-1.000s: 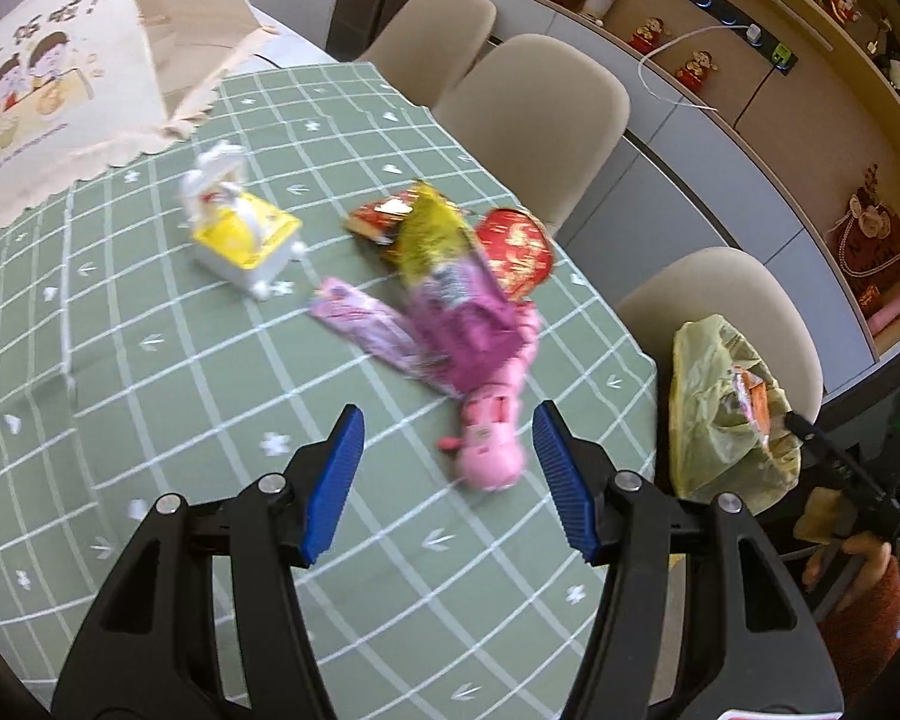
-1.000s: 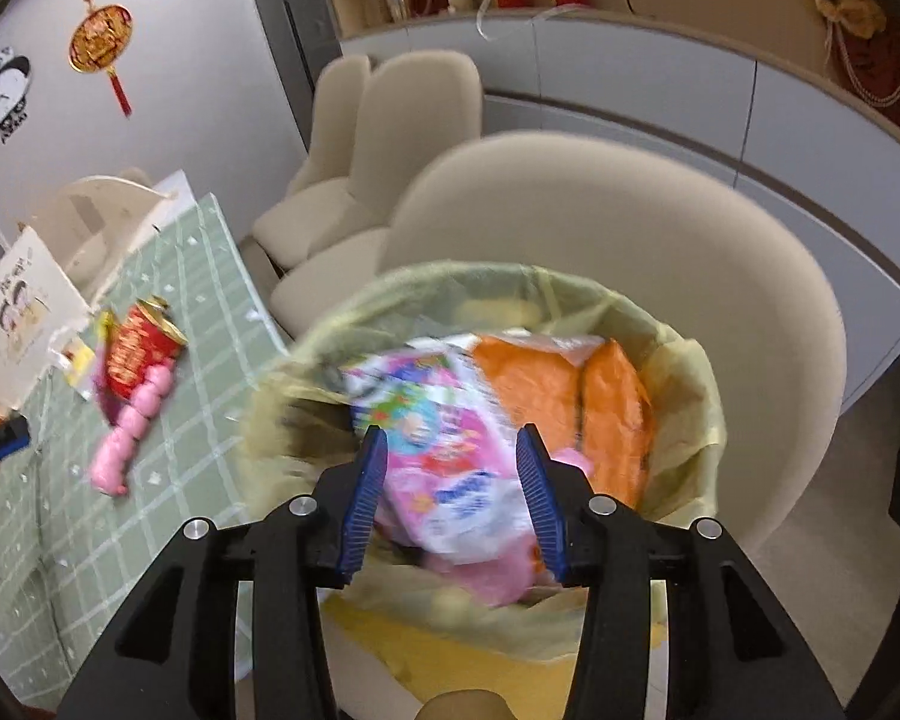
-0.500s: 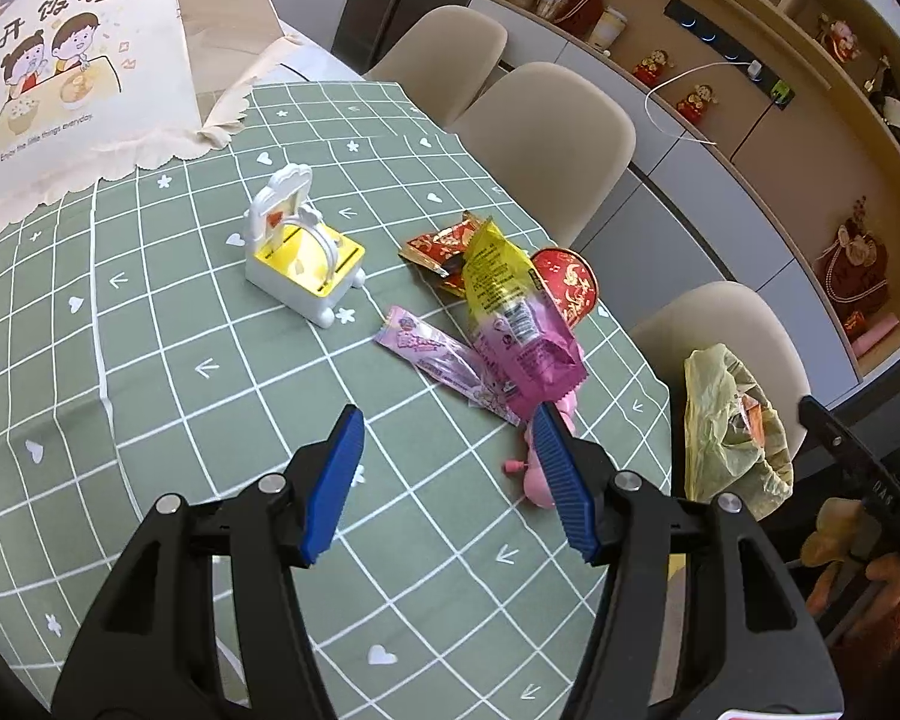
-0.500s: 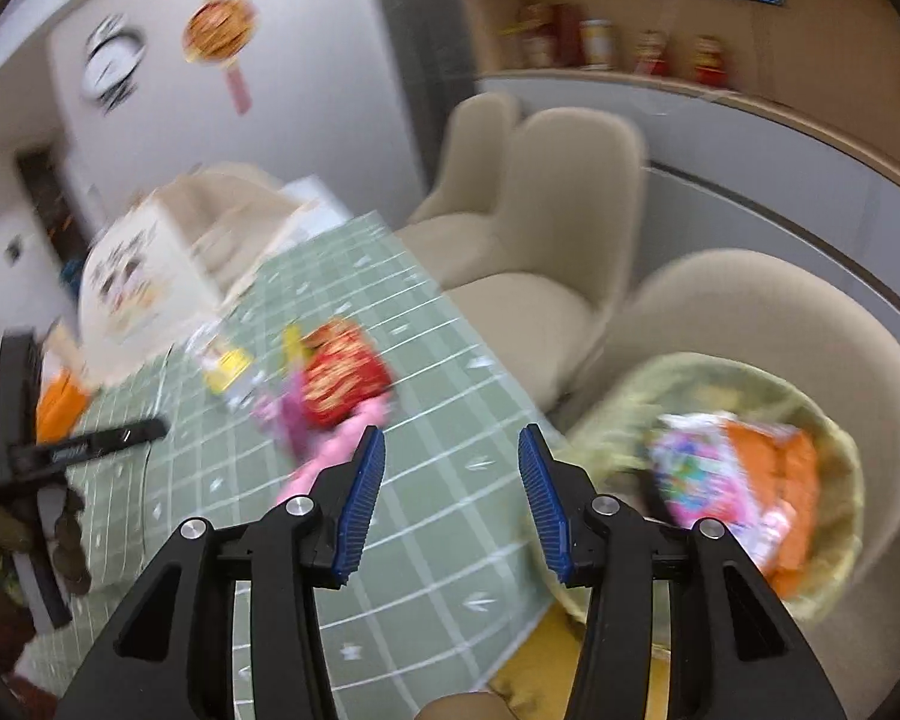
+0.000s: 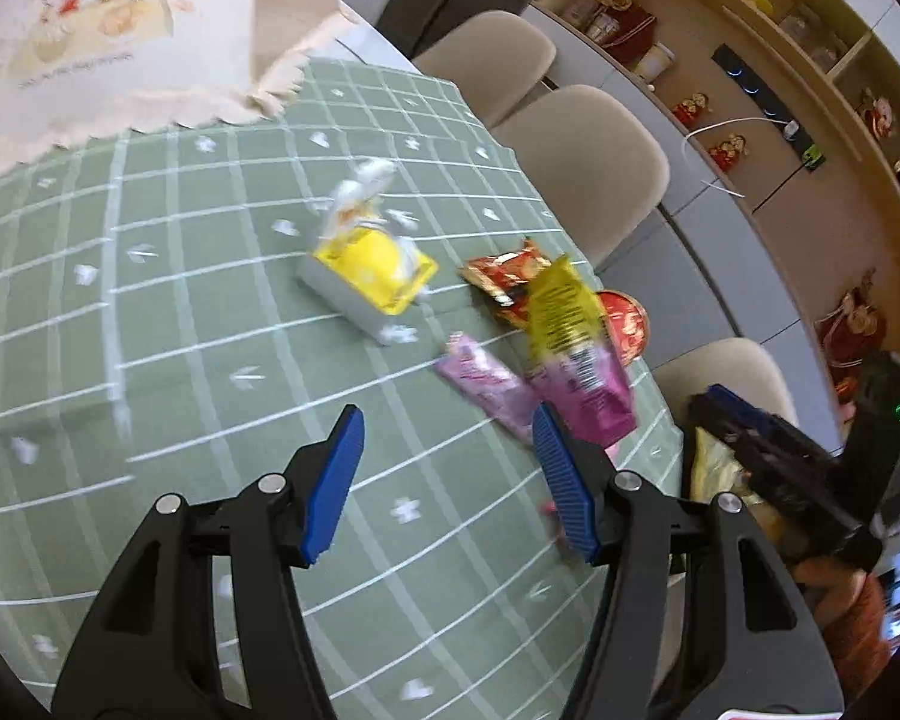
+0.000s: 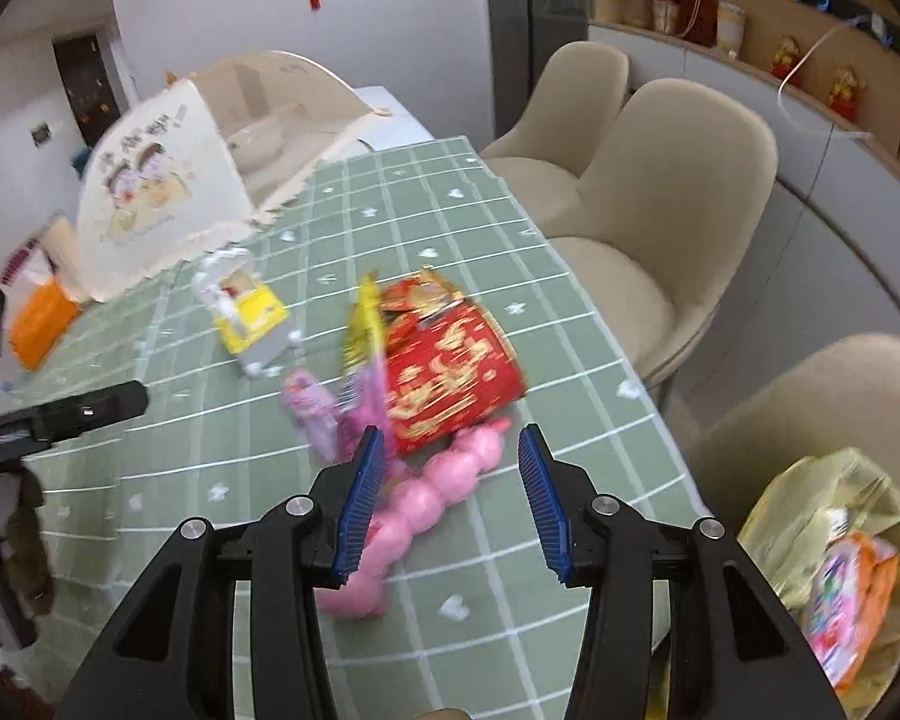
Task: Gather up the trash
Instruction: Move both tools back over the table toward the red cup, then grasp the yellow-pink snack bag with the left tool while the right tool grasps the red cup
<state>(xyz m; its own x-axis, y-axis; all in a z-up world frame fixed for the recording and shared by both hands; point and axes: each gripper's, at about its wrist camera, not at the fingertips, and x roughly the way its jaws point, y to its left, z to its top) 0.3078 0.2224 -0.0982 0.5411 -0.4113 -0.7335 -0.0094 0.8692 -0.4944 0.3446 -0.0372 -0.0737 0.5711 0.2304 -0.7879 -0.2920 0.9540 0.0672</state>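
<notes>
I saw the table [image 5: 150,276], covered in a green grid cloth, fill most of both views, with beige chairs [image 6: 678,192] lined along its far edge. A cream food cover [image 6: 150,192] printed with cartoon children sat at the table's far end. Off the near corner of the table, a yellowish trash bag [image 6: 810,492] stood open on a chair, with orange and pink wrappers already inside.

The remaining litter lay bunched near the table's right edge. A red packet with gold lettering [image 6: 450,372] was the biggest piece, and a yellow-and-purple snack bag [image 5: 570,336] stood tilted against it. A pink string of round beads [image 6: 432,504] lay just in front of the red packet, and a flat purple wrapper [image 5: 486,384] rested beside the snack bag. A small yellow-and-white toy cart [image 5: 369,276] stood apart, further toward the table's middle.

My right gripper [image 6: 444,504] hung spread wide over the pink beads, pinching nothing. My left gripper [image 5: 444,480] was likewise spread and empty above bare cloth, just short of the purple wrapper.
</notes>
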